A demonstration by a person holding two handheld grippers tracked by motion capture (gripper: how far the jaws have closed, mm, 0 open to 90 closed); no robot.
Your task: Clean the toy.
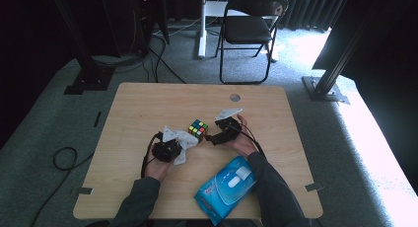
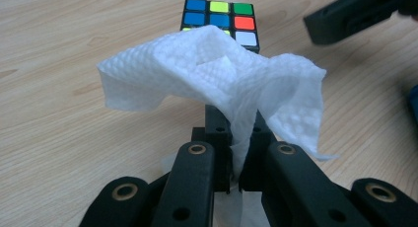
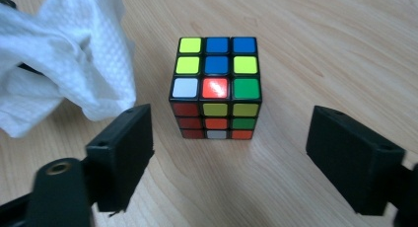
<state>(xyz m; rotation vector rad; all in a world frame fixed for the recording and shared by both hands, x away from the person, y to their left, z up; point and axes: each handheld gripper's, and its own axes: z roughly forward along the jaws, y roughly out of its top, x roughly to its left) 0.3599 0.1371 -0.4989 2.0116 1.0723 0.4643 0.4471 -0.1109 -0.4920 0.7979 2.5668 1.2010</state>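
Observation:
A scrambled puzzle cube (image 1: 198, 129) (image 2: 220, 16) (image 3: 215, 86) stands on the wooden table (image 1: 148, 103) near its middle. My left gripper (image 1: 170, 147) (image 2: 235, 138) is shut on a white wipe (image 1: 183, 143) (image 2: 217, 74) (image 3: 64, 54), which billows above the jaws just short of the cube. My right gripper (image 1: 211, 136) (image 3: 229, 153) stands open to the right of the cube. Its jaws are wide apart on either side of the cube and do not touch it.
A blue pack of wet wipes (image 1: 226, 186) lies near the table's front edge between the person's forearms. A round cable hole (image 1: 235, 97) sits at the far edge. A folding chair (image 1: 249, 29) stands on the floor beyond the table.

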